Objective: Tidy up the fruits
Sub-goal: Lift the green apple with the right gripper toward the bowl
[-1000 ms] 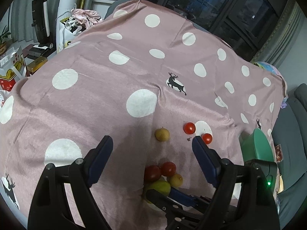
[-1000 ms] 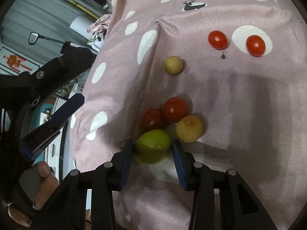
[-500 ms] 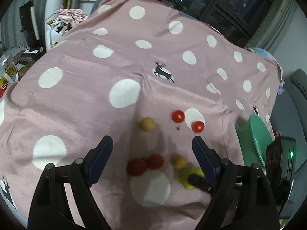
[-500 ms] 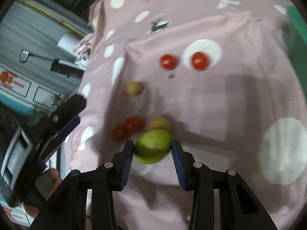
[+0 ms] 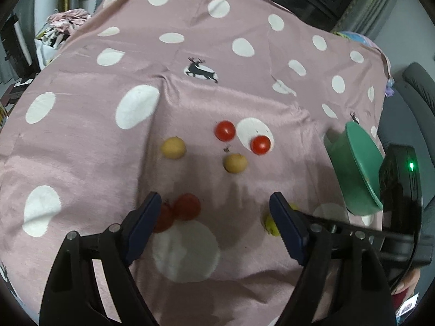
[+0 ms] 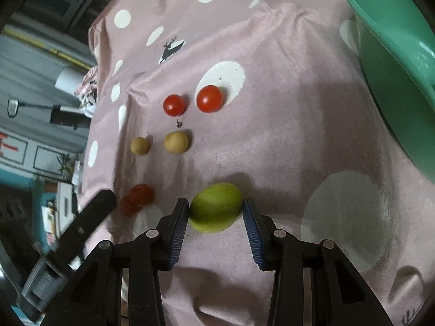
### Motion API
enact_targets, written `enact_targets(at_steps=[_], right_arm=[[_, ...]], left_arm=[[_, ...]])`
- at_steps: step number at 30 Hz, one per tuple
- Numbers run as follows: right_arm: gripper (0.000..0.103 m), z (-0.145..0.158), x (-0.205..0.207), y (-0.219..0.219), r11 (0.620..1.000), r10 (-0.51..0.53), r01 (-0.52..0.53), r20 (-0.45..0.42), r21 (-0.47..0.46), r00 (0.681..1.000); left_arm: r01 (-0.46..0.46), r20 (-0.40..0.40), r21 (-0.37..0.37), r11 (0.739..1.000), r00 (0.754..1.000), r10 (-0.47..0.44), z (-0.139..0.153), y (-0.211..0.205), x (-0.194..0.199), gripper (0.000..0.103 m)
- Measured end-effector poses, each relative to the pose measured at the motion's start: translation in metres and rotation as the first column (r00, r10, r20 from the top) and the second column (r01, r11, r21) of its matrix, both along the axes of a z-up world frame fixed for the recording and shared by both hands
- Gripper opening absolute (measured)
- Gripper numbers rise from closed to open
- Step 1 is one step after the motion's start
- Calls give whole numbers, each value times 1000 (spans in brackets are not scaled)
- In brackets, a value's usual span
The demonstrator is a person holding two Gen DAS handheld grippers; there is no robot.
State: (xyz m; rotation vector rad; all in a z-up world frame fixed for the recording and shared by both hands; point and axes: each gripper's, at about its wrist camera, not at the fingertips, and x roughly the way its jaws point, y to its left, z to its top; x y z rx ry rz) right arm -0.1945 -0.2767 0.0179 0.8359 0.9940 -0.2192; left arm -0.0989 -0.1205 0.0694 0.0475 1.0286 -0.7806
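Left tongs [image 5: 214, 222] stand wide apart in the left wrist view, with nothing between the blue pads, hovering over the pink dotted cloth on the bench [image 5: 81, 146]. Compared with a second ago, the yellow-brown fruit [image 5: 235, 163] that sat against the two dark red tomatoes [image 5: 180, 210] has rolled away and now lies alone, just below the pair of bright red tomatoes [image 5: 225, 130]. A second yellow-brown fruit [image 5: 173, 148] lies to the left, where it was. The green fruit [image 5: 270, 224] has moved from the cluster to the right and peeks out behind the right pad. A green bowl [image 5: 359, 163] stands at the right edge.

From the right wrist view, the right tongs [image 6: 216, 212] clamp the green fruit [image 6: 216, 207] on both sides, as in the earlier frames, though the fruit is now carried clear of the dark red tomatoes [image 6: 137, 198], nearer the green bowl [image 6: 394, 54], which has grown large at the upper right. Whether the fruit touches the cloth cannot be told.
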Motion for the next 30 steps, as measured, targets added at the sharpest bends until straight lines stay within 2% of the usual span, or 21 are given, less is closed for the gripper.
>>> enact_targets(at_steps=[4, 8, 13, 19, 27, 30], right_arm=[[42, 1, -5, -8, 1000, -29, 28, 9, 12, 1000], [42, 2, -6, -11, 999, -44, 44, 16, 2, 999], [42, 2, -7, -13, 999, -43, 43, 24, -7, 999], [42, 1, -6, -15, 999, -39, 39, 29, 3, 999], [42, -1, -7, -17, 999, -38, 38, 35, 13, 999], [43, -1, -6, -15, 999, -37, 37, 34, 1, 999]], left_arm=[[38, -31, 9, 999, 999, -38, -6, -7, -5, 69], [89, -70, 10, 996, 994, -88, -12, -16, -12, 64], [154, -127, -12, 988, 980, -154, -20, -30, -22, 63], [189, -188, -31, 981, 963, -191, -32, -46, -31, 59], [174, -245, -82, 981, 951, -189, -41, -53, -30, 50], [164, -249, -92, 982, 951, -182, -41, -53, -29, 42]])
